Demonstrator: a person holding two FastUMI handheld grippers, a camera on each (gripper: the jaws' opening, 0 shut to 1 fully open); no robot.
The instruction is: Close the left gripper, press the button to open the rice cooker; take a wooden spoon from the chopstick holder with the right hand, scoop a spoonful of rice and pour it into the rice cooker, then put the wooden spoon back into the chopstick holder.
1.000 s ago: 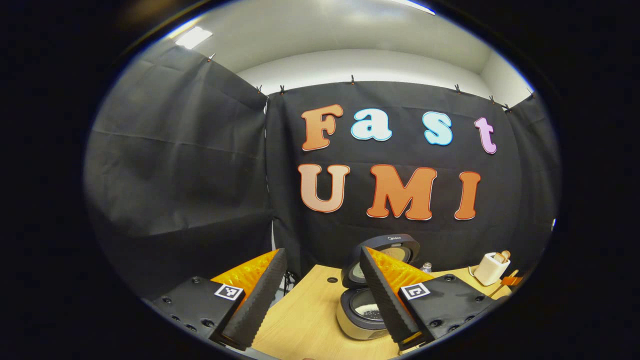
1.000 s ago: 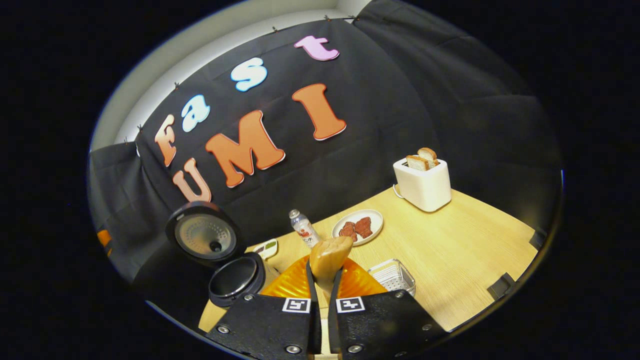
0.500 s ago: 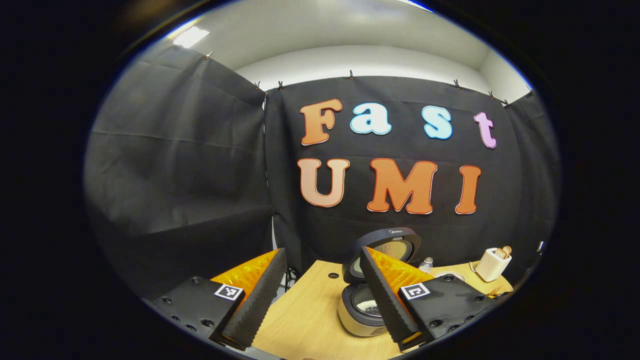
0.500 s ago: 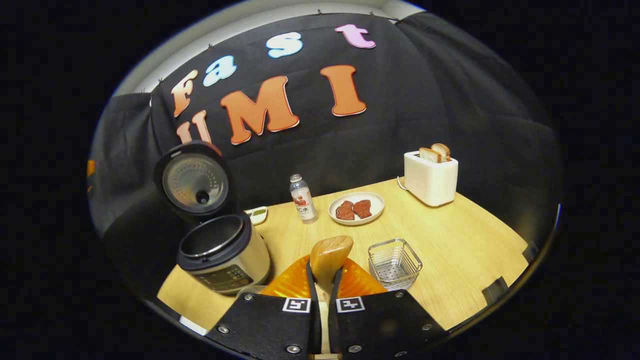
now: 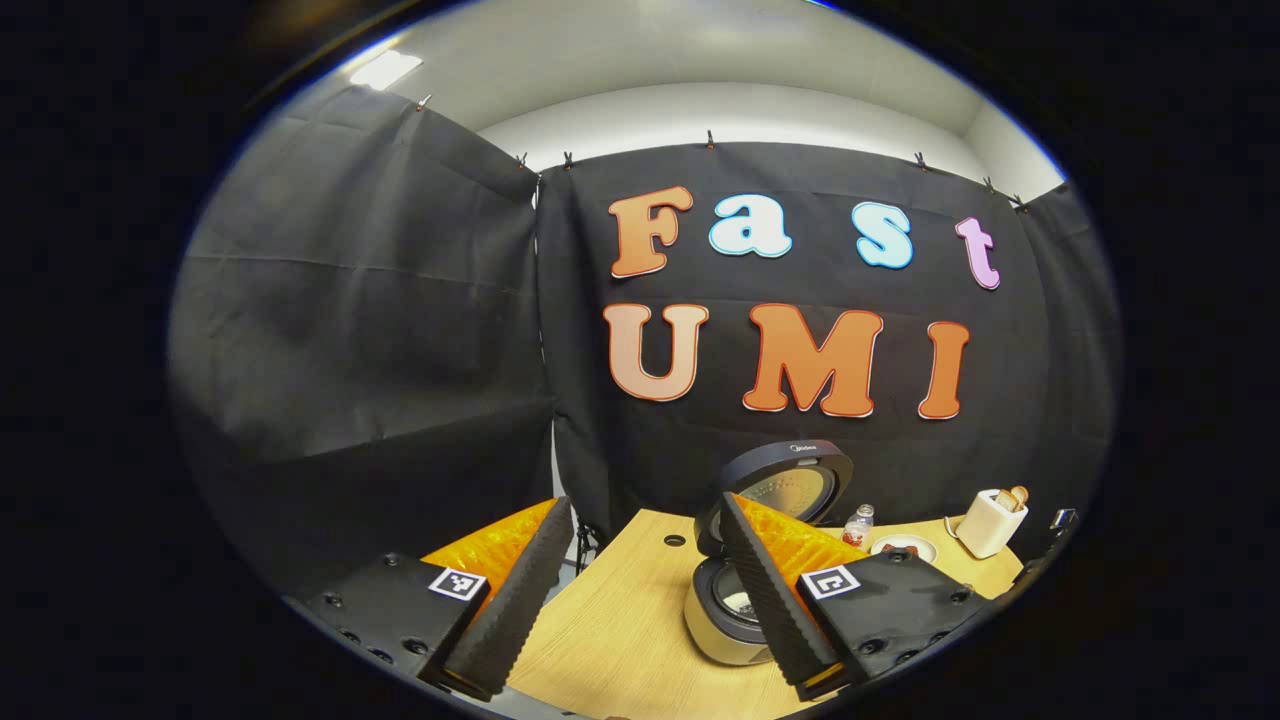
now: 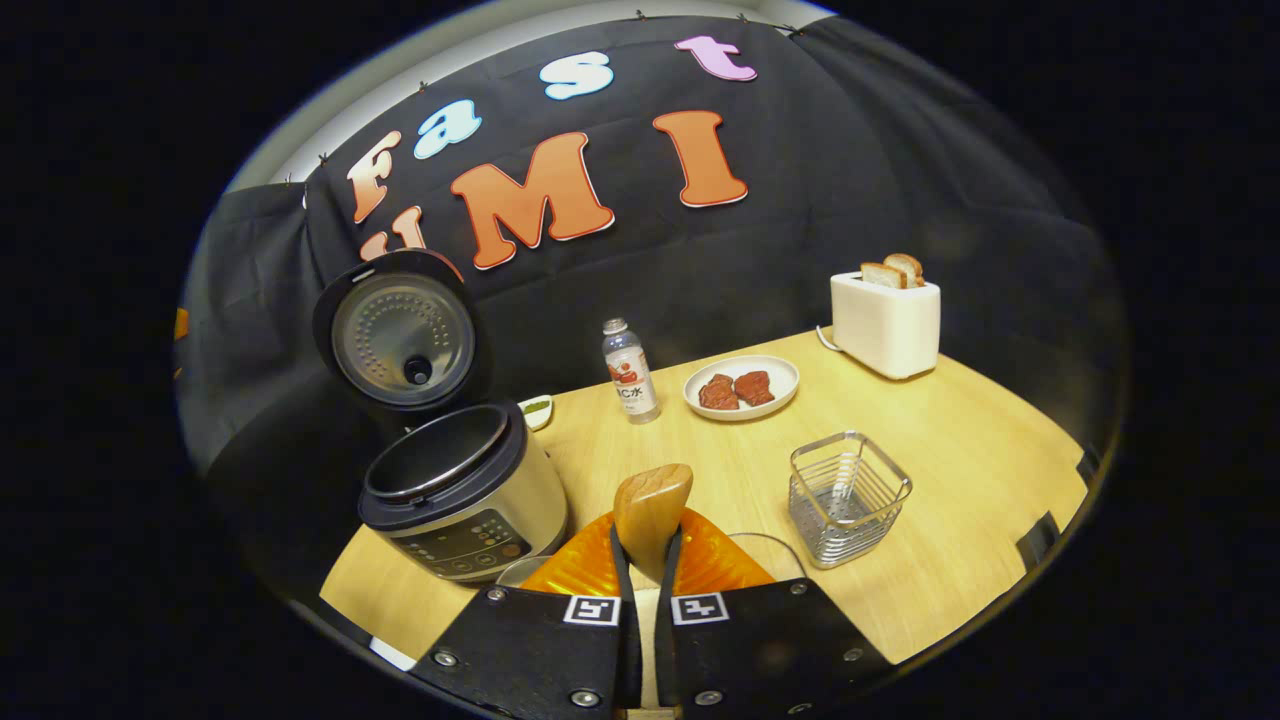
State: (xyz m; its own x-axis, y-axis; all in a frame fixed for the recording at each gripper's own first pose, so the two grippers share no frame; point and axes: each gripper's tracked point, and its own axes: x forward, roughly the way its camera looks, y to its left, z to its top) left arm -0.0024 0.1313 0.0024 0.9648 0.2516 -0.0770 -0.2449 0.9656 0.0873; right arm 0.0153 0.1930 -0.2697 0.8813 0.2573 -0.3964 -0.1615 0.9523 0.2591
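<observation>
My right gripper [image 6: 647, 541] is shut on the wooden spoon [image 6: 652, 505], whose bowl sticks up just past the fingertips. The rice cooker [image 6: 462, 492] stands open to the left of it, lid [image 6: 400, 335] tipped back and inner pot dark. The wire chopstick holder [image 6: 848, 495] sits to the right with nothing standing in it. In the left gripper view my left gripper [image 5: 644, 505] is open and holds nothing, hanging back from the table. The rice cooker [image 5: 718, 618] there is partly hidden behind one finger [image 5: 765, 585], under its raised lid [image 5: 790, 485].
A small bottle [image 6: 630, 370], a white plate [image 6: 740, 402] with two dark red pieces and a toaster [image 6: 885, 322] with bread line the back of the wooden table [image 6: 960, 450]. A glass rim [image 6: 768, 540] curves under my right fingers. A small dish [image 6: 537, 408] lies behind the cooker.
The right gripper view has levelled out from a tilt and drawn away from the cooker, spoon still held; cooker and holder now sit lower and nearer. The left gripper has drifted slightly, still open.
</observation>
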